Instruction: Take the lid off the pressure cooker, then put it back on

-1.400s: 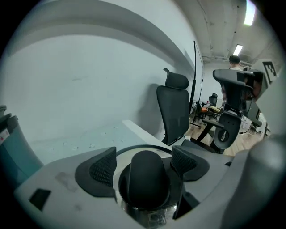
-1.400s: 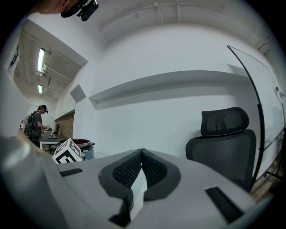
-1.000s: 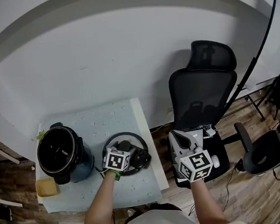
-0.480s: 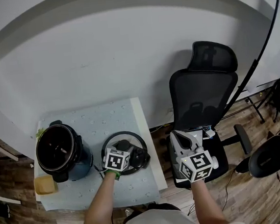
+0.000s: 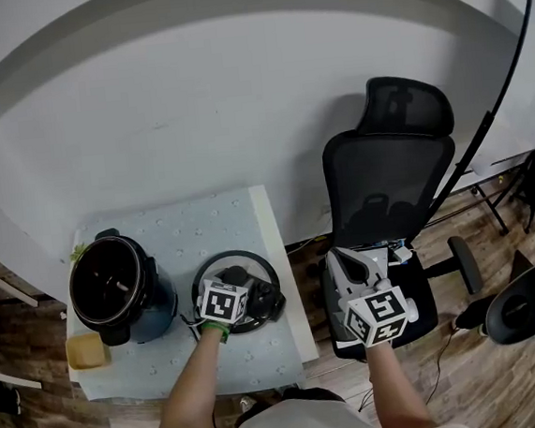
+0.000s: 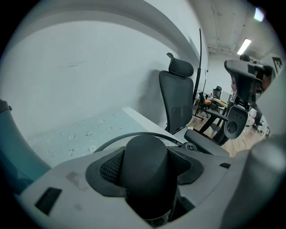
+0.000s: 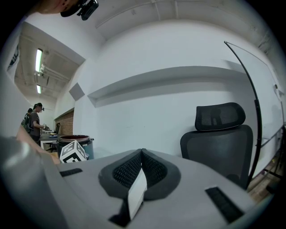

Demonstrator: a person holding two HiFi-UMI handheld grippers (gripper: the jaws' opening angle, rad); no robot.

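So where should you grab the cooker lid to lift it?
By the round black knob sticking up in the middle of the lid, coming down from above. The lid lies flat on the table, its rim wide and low, hard to pinch. The left tool has just been closing its jaws with that knob between them.

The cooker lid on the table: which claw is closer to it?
Left. The left claw sits on the lid, its jaws having just closed onto the knob. The right claw hangs beyond the table, by the office chair, shut.
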